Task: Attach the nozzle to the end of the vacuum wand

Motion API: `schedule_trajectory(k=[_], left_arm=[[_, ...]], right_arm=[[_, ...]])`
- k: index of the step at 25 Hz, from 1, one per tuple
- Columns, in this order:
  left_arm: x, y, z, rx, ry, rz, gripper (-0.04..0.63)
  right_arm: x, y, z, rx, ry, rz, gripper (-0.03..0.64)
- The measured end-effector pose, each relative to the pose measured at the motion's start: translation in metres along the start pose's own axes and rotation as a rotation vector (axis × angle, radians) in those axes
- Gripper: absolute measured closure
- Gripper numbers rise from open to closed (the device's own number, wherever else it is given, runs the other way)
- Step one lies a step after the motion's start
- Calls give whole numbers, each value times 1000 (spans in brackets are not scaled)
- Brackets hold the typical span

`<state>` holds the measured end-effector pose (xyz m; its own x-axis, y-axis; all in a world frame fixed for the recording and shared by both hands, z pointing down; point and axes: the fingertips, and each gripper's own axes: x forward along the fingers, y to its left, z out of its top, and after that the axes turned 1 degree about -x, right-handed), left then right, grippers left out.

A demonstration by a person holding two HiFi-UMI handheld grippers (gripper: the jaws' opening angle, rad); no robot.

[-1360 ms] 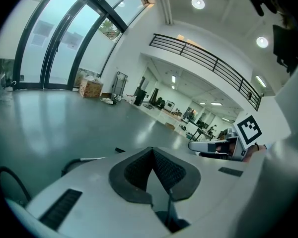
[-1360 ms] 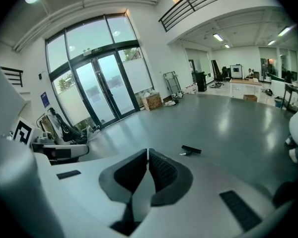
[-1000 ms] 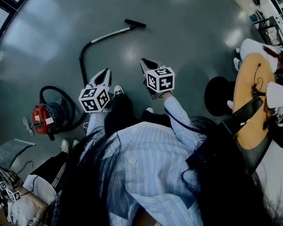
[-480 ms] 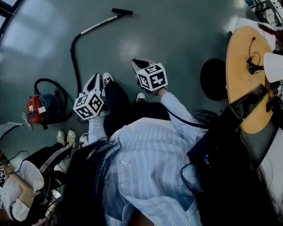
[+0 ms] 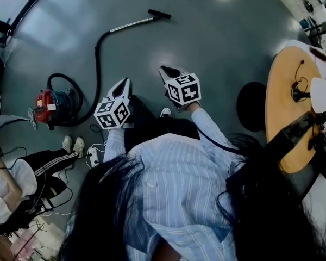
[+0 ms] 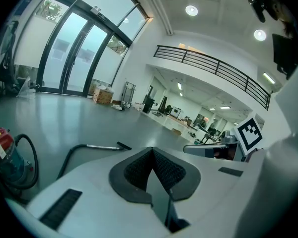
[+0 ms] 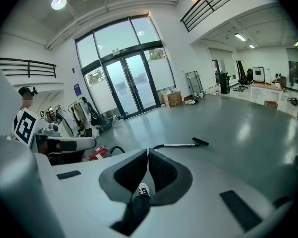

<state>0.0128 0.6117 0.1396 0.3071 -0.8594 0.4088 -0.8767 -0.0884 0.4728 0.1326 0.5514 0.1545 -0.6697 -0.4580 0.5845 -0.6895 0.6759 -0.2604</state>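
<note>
A metal vacuum wand point(image 5: 131, 24) lies on the grey floor at the upper middle of the head view, with a black floor nozzle point(image 5: 159, 14) at its far end. A black hose point(image 5: 98, 69) runs from it to a red vacuum cleaner point(image 5: 50, 105) at the left. The wand point(image 6: 102, 146) and nozzle point(image 7: 200, 142) also show far off in both gripper views. My left gripper point(image 5: 125, 82) and right gripper point(image 5: 164, 69) are both shut and empty, held in the air well short of the wand, above the person's legs.
A round wooden table point(image 5: 287, 99) with a black stool point(image 5: 251, 106) stands at the right. A seated person point(image 5: 27, 175) and cables are at the lower left. Glass doors point(image 7: 131, 86) close off the far end of the hall.
The whole view shifted as the person walked; the wand and vacuum slid left and then back right in the picture. Both grippers stayed shut and side by side.
</note>
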Motion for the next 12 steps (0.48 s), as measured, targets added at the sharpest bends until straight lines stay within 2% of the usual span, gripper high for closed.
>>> schedule_trajectory(k=[12], left_arm=[[-8, 4, -6, -2, -8, 32, 589]], right_arm=[[4, 4, -1, -8, -1, 29, 598]])
